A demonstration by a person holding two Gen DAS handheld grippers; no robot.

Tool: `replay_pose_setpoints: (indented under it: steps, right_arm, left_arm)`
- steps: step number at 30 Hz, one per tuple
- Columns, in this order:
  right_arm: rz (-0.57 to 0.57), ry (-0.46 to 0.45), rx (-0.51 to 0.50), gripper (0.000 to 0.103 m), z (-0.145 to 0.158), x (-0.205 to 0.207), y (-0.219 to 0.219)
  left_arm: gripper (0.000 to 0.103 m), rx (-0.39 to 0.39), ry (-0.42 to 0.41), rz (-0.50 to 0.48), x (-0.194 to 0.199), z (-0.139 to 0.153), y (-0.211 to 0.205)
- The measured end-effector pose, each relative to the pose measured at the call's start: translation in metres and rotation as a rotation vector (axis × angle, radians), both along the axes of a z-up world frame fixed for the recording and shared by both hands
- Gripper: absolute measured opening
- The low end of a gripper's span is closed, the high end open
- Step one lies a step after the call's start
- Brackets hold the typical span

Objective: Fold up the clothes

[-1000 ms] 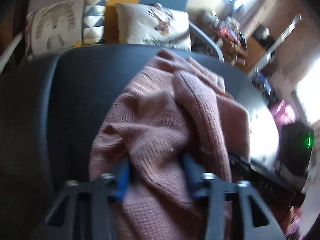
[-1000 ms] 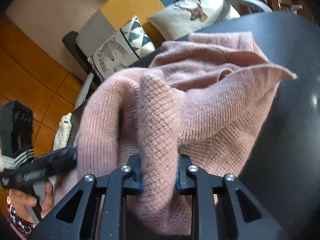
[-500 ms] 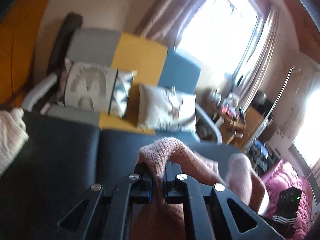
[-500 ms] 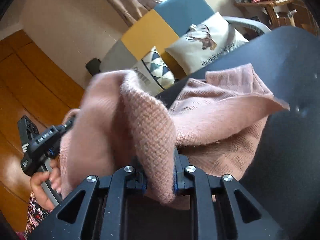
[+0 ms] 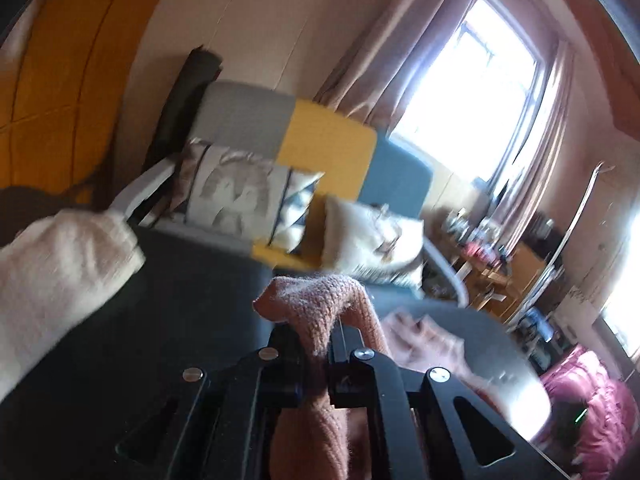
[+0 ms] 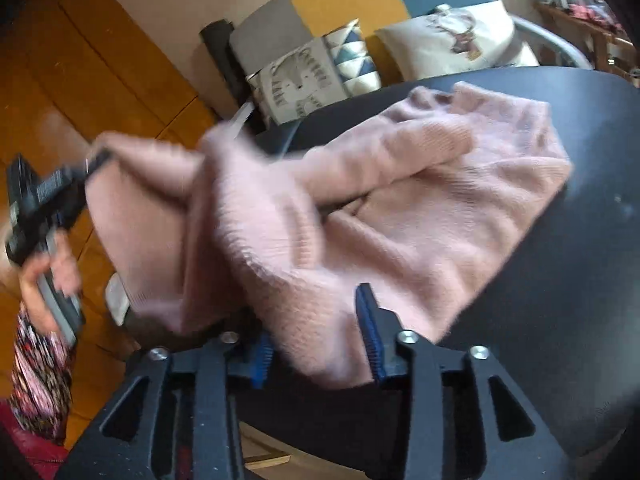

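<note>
Our left gripper (image 5: 318,354) is clamped tight on a bunched ridge of the pink knit sweater (image 6: 400,208), lifted off the dark round table (image 6: 580,240) and angled gently downward towards it, with the knit rising in a hump over its fingers (image 5: 288,360). In the right wrist view we see the same gripper out past the table's left edge, gripped by our bare left hand (image 6: 48,276), the sweater stretched from it back to the tabletop. Our right gripper (image 6: 316,340) tilts more steeply down at the table's near edge; its jaws are opening, a fold of sweater lying loose between the blue pads (image 6: 370,332). The rest of the sweater lies spread on the table.
</note>
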State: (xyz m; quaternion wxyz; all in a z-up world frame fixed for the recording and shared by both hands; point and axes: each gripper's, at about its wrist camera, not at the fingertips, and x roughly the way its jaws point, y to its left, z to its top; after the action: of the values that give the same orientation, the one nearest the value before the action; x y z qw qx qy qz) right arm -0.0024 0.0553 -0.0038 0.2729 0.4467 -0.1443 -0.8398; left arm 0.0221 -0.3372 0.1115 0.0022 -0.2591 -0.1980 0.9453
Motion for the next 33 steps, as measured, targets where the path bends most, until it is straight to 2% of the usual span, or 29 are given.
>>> replay_pose_setpoints:
  steps: [1, 3, 4, 7, 9, 11, 15, 18, 22, 24, 28, 31, 33]
  right_arm:
    - [-0.012, 0.007, -0.006, 0.047, 0.002, 0.001, 0.006]
    - [-0.026, 0.015, -0.018, 0.059, 0.006, 0.001, 0.016]
    - [-0.036, 0.019, -0.019, 0.061, 0.007, 0.000, 0.020]
    - [-0.045, 0.023, -0.041, 0.061, 0.012, -0.004, 0.025]
    - [0.001, 0.018, -0.083, 0.061, 0.014, 0.001, 0.027]
    - [0.057, 0.000, -0.059, 0.061, 0.013, 0.003, 0.023]
    - [0.130, -0.037, 0.171, 0.062, 0.004, 0.012, 0.012]
    - [0.135, -0.052, 0.233, 0.062, 0.002, 0.019, 0.025]
    - [0.043, -0.023, 0.187, 0.063, 0.017, 0.006, 0.042]
    - [0.021, -0.016, 0.165, 0.069, 0.024, -0.002, 0.044]
    - [0.219, -0.076, 0.208, 0.071, 0.025, -0.015, -0.004]
    - [0.347, -0.017, 0.313, 0.071, 0.021, -0.002, -0.037]
    - [0.301, 0.012, 0.373, 0.071, 0.019, -0.003, -0.038]
  left_arm:
    - [0.006, 0.002, -0.021, 0.011, 0.004, -0.012, -0.002]
    - [0.006, 0.007, -0.062, 0.032, 0.013, -0.036, -0.006]
    - [0.006, 0.016, -0.080, 0.046, 0.018, -0.046, -0.010]
    - [0.007, 0.067, -0.126, 0.098, 0.033, -0.074, -0.027]
    - [0.007, 0.097, -0.155, 0.136, 0.042, -0.091, -0.039]
    - [0.007, 0.115, -0.175, 0.179, 0.048, -0.100, -0.051]
    - [0.007, 0.166, -0.164, 0.220, 0.051, -0.100, -0.069]
    - [0.007, 0.150, -0.131, 0.238, 0.054, -0.090, -0.077]
    - [0.007, 0.120, -0.147, 0.225, 0.047, -0.087, -0.077]
    - [0.007, 0.107, -0.172, 0.198, 0.042, -0.091, -0.069]
    - [0.007, 0.068, -0.185, 0.183, 0.037, -0.096, -0.056]
    - [0.007, 0.069, -0.203, 0.193, 0.033, -0.098, -0.057]
    - [0.007, 0.073, -0.210, 0.212, 0.032, -0.099, -0.063]
